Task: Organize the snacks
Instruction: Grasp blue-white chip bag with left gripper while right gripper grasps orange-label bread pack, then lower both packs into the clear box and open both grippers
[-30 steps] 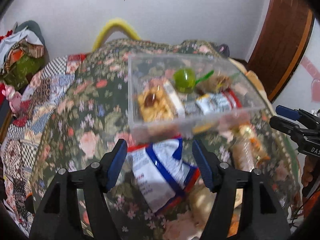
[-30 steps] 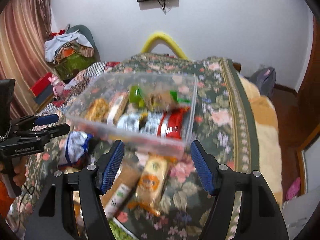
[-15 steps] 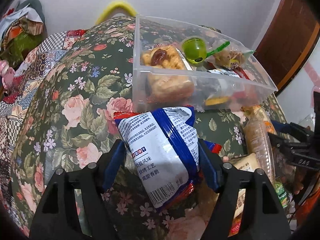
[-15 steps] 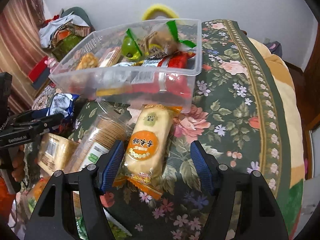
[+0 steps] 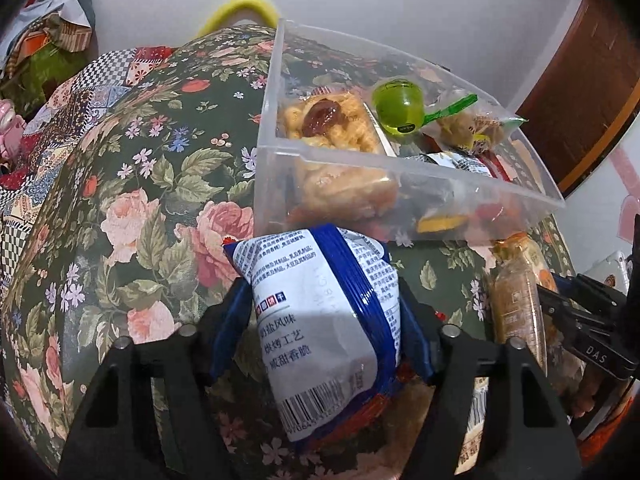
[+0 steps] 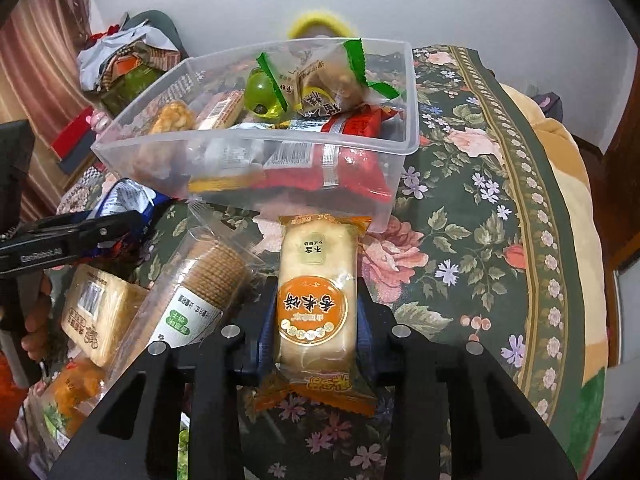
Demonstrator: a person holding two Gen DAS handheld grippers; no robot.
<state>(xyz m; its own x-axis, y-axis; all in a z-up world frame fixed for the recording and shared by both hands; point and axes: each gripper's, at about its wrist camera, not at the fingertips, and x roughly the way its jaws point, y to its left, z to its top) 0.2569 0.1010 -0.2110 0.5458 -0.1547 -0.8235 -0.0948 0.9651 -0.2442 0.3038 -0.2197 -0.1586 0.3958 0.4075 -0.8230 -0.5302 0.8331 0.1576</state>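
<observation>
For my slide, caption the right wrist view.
Right gripper clamps an orange rice-cracker pack before the clear snack bin.

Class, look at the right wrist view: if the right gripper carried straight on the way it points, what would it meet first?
The right gripper, jaws closed on the orange rice cracker pack, points at the clear plastic bin. The pack's far end would probably meet the bin's near wall first, though the gap between them is hard to judge.

Clear plastic bin [image 6: 412,92], glossy wrappers
</observation>
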